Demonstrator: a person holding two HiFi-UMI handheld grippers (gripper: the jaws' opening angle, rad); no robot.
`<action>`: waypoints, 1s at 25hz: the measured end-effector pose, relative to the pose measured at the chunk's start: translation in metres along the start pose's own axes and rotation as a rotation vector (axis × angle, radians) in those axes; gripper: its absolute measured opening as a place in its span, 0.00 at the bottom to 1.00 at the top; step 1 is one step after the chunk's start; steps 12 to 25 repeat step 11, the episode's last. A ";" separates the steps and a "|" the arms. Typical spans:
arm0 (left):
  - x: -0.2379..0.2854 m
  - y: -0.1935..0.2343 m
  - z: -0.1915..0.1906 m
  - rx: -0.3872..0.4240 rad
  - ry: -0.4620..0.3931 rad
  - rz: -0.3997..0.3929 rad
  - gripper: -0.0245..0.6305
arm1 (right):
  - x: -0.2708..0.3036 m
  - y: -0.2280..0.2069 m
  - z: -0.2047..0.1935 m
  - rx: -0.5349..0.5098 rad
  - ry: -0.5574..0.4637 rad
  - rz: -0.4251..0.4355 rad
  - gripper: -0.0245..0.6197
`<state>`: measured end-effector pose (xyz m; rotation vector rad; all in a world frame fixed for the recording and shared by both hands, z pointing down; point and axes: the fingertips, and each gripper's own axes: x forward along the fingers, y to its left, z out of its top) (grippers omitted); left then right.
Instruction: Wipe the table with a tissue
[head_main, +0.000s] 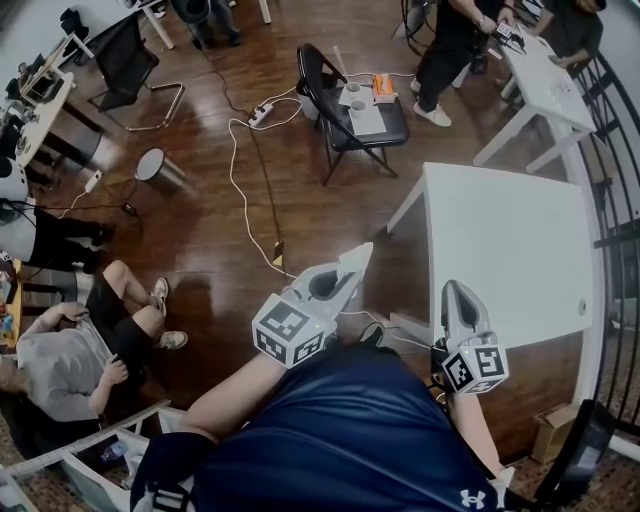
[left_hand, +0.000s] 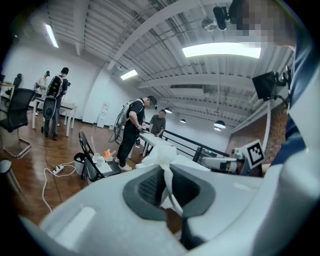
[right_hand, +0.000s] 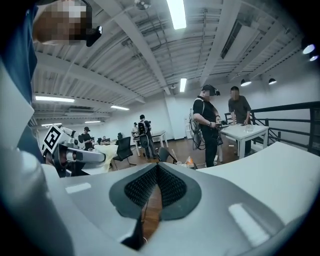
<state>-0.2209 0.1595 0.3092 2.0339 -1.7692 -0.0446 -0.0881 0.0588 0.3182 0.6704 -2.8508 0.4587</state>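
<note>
In the head view a white table (head_main: 510, 250) stands ahead on the right, its top bare. My left gripper (head_main: 358, 256) is held over the wooden floor just left of the table's near corner, shut on a crumpled white tissue (head_main: 360, 250). In the left gripper view that tissue (left_hand: 160, 152) sticks up from between the dark pads of the left gripper (left_hand: 165, 167). My right gripper (head_main: 450, 288) hovers at the table's near edge. In its own view the right gripper (right_hand: 157, 167) has its jaws together with nothing between them.
A black folding chair (head_main: 350, 100) with cups and an orange item stands farther off. A white cable (head_main: 240, 180) and a power strip (head_main: 262, 113) lie on the floor. One person (head_main: 80, 350) sits at the left, and others stand at a far table (head_main: 545, 85). A railing (head_main: 620, 200) runs along the right.
</note>
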 end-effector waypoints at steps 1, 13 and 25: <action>-0.001 -0.001 0.001 0.001 -0.003 0.003 0.05 | 0.000 0.000 0.001 -0.004 -0.001 0.005 0.05; -0.029 0.011 0.000 -0.019 -0.022 0.077 0.05 | 0.010 0.023 0.002 -0.027 0.020 0.065 0.05; -0.029 0.011 0.000 -0.019 -0.022 0.077 0.05 | 0.010 0.023 0.002 -0.027 0.020 0.065 0.05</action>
